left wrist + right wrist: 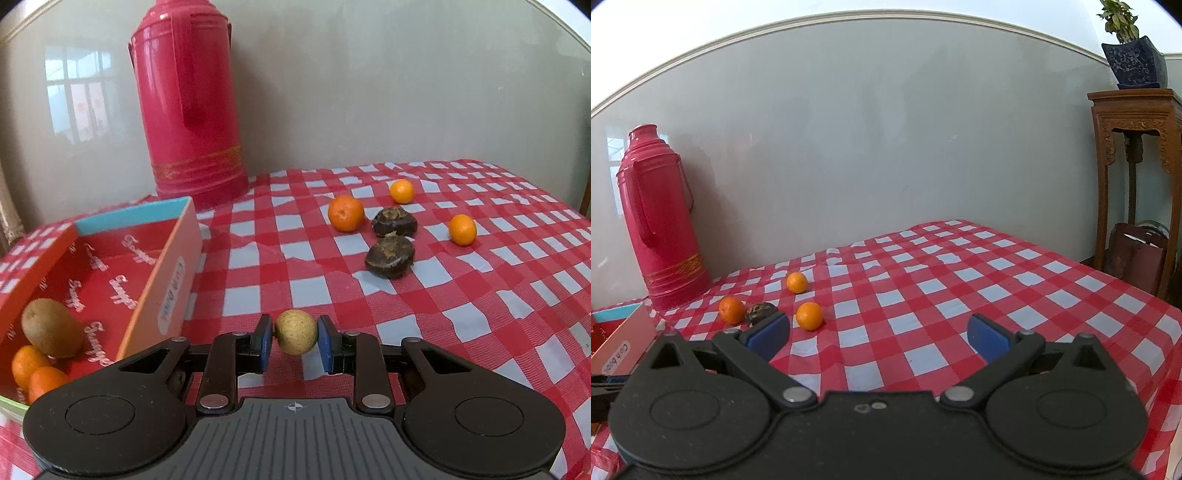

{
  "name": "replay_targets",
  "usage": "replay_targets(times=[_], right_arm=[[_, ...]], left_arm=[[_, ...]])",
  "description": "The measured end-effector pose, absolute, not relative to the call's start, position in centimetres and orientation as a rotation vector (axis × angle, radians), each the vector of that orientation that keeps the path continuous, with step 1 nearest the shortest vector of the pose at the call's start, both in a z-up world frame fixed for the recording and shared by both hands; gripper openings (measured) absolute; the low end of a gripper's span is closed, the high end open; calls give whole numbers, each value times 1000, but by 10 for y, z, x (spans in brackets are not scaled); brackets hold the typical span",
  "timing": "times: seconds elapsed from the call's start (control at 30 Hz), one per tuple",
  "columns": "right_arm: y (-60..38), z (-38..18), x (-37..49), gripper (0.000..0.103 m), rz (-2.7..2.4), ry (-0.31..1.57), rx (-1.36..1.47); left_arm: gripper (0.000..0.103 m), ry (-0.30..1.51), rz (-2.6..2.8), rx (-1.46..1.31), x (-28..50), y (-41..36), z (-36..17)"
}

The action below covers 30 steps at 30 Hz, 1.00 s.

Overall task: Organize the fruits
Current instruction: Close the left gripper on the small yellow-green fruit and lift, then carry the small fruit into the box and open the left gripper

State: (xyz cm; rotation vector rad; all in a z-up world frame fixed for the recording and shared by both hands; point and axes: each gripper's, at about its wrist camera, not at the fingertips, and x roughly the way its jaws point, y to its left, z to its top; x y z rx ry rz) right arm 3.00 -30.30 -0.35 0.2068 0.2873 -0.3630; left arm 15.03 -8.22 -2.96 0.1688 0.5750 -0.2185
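My left gripper is shut on a small round tan fruit, held above the checked cloth just right of the red box. The box holds a kiwi and two small oranges. Three oranges lie on the cloth ahead, one large and two small, with two dark brown fruits between them. My right gripper is open and empty above the cloth; the oranges lie left of and beyond it.
A tall red thermos stands against the wall behind the box, and it also shows in the right wrist view. A carved wooden stand with a potted plant stands beyond the table's right edge.
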Motion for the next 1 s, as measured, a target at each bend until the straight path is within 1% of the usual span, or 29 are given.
replay_targets(times=[0.33,0.53,0.83,1.0], right_arm=[[-291,-4,36,97,-334,300,190],[-281,-5,41,97,-317,306,173],[-263,-6,49,97,-275,324,142],[-252,-7,55,97,-252,327,127]], left_arm=[[26,513,-167,196,143,-60,-7],[26,471,-81,187,144,-32,4],[26,556,58,87,167,29,0],[27,595,55,52,173,39,-5]])
